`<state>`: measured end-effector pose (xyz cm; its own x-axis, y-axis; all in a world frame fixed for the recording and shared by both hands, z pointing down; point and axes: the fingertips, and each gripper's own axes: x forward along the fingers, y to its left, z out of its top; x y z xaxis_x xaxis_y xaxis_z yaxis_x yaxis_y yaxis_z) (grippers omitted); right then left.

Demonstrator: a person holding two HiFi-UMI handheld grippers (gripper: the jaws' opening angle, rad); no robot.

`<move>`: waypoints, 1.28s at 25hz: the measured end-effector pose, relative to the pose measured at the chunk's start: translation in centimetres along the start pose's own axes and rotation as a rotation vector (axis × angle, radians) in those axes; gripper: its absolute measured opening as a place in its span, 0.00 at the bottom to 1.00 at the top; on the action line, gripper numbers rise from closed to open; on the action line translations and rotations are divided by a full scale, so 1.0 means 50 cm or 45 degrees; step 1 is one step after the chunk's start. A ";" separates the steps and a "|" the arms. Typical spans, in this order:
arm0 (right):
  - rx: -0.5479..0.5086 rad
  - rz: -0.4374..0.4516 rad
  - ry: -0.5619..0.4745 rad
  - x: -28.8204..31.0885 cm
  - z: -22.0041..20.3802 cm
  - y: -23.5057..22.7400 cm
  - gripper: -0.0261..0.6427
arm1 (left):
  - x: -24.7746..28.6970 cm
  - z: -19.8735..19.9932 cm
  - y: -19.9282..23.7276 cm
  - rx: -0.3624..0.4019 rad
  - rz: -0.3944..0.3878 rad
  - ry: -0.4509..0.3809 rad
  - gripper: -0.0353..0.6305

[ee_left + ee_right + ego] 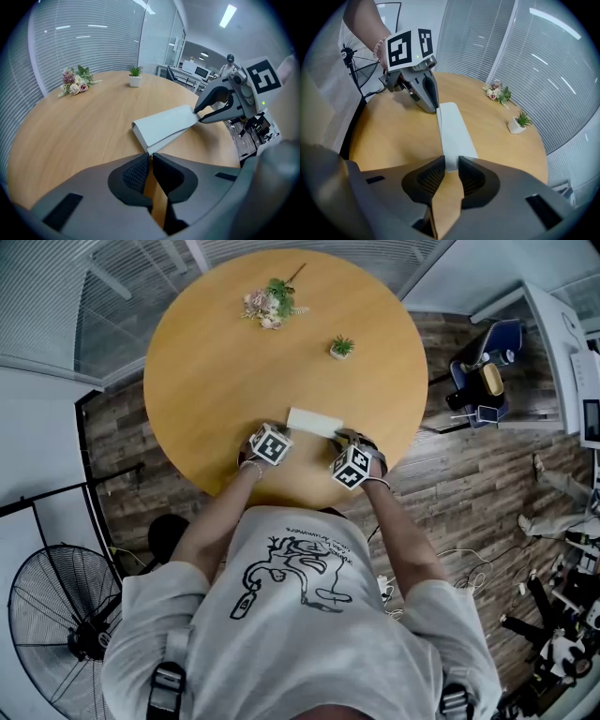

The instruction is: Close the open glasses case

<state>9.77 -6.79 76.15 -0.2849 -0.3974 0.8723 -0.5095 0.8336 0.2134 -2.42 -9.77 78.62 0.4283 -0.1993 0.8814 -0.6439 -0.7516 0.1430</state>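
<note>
A pale grey glasses case (314, 421) lies flat near the front edge of the round wooden table (216, 362). My left gripper (283, 430) is at its left end and my right gripper (343, 436) at its right end. In the left gripper view the jaws (150, 157) are pressed together on the case's near corner (164, 124), and the right gripper (197, 115) pinches the far end. In the right gripper view the case's end (452, 131) sits between the narrow jaws (451, 164), with the left gripper (436, 107) on the far end. The case's flap lies down, showing only a thin seam.
A bunch of artificial flowers (270, 304) and a small potted plant (341, 347) stand on the far half of the table. A floor fan (66, 615) is at the left, a chair with items (483, 376) at the right. Blinds line the far wall.
</note>
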 end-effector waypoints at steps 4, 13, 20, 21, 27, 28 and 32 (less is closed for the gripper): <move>0.011 0.002 0.006 0.004 0.001 0.003 0.19 | -0.003 0.011 0.004 0.009 0.002 -0.028 0.12; 0.037 0.013 0.018 0.008 -0.002 -0.002 0.18 | -0.002 0.013 0.004 0.007 0.003 -0.027 0.12; 0.100 0.021 0.009 0.000 0.002 -0.006 0.18 | -0.003 0.015 0.006 -0.026 0.010 -0.036 0.12; 0.120 0.015 0.002 -0.004 0.003 -0.009 0.17 | -0.005 0.014 0.006 -0.030 0.018 -0.033 0.12; 0.236 -0.010 -0.069 -0.038 0.010 -0.013 0.14 | -0.028 0.011 -0.010 -0.046 0.071 -0.092 0.10; 0.253 -0.012 -0.078 -0.043 0.011 -0.013 0.13 | -0.034 0.012 -0.011 -0.049 0.078 -0.110 0.09; 0.293 -0.024 -0.121 -0.067 0.026 -0.015 0.12 | -0.078 0.035 -0.014 -0.056 0.097 -0.194 0.09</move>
<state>10.08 -6.58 72.49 -0.3435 -0.4552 0.8214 -0.6837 0.7209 0.1136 -2.54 -9.57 74.28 0.4661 -0.3505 0.8123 -0.7038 -0.7032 0.1004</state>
